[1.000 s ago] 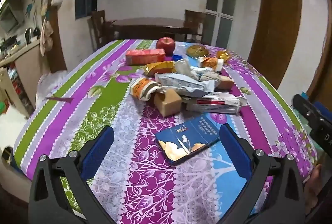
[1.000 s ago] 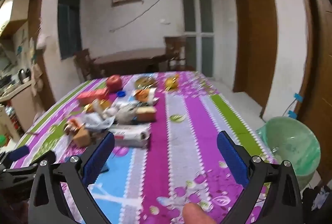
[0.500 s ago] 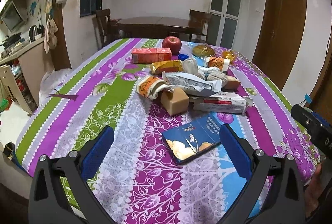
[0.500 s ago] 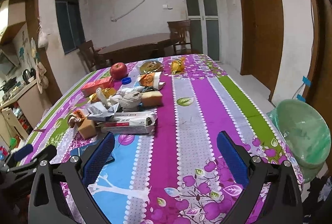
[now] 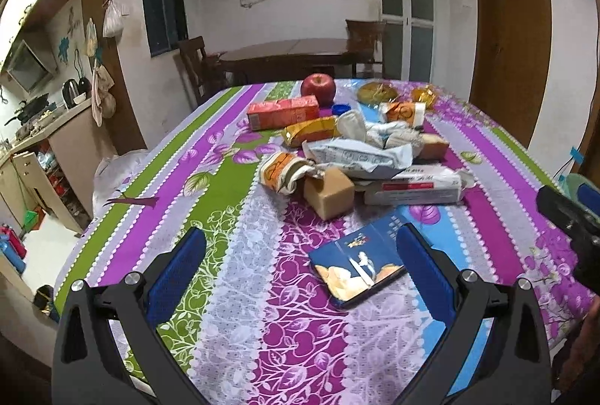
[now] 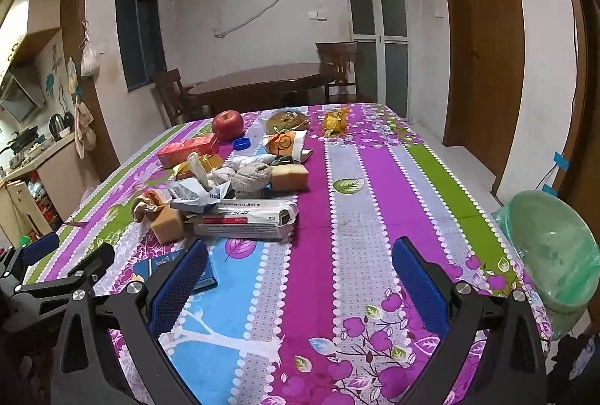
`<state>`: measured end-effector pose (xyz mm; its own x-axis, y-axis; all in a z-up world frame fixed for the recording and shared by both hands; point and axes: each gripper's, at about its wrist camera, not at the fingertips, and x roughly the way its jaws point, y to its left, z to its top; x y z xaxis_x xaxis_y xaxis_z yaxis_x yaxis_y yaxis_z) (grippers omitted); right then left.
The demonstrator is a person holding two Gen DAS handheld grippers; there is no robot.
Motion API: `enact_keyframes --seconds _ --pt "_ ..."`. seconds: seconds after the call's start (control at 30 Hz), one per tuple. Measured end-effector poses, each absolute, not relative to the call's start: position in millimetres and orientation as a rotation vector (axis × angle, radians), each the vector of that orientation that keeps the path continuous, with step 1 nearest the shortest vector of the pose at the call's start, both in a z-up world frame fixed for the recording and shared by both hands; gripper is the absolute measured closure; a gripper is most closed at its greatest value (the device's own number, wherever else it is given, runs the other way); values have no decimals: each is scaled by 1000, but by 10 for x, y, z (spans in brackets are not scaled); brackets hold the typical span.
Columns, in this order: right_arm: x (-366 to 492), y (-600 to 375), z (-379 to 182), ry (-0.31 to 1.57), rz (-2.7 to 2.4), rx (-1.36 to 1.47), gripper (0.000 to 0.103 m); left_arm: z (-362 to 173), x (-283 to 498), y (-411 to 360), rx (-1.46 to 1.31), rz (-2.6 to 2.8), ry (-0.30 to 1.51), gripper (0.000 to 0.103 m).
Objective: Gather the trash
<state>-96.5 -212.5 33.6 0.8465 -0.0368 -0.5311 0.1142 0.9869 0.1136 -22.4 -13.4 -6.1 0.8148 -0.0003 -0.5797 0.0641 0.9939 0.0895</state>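
Both views raised | green bin [image 6: 555, 255] only right view

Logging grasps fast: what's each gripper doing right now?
Left gripper: open, holding nothing.
Right gripper: open, holding nothing.

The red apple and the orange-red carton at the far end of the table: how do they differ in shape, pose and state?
The red apple is round; the orange-red carton is a long box. The apple stands with its stem dimple up; the carton lies flat on its long side. The apple looks whole and fresh; the carton is printed packaging. Both rest on the flowered tablecloth, close together, far from both open grippers.
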Motion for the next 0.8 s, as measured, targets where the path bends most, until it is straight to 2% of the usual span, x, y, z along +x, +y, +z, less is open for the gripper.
enact_keyframes --seconds 0.8 --pt "-870 -2163 207 605 -94 145 5 -215 -82 -223 160 -24 714 5"
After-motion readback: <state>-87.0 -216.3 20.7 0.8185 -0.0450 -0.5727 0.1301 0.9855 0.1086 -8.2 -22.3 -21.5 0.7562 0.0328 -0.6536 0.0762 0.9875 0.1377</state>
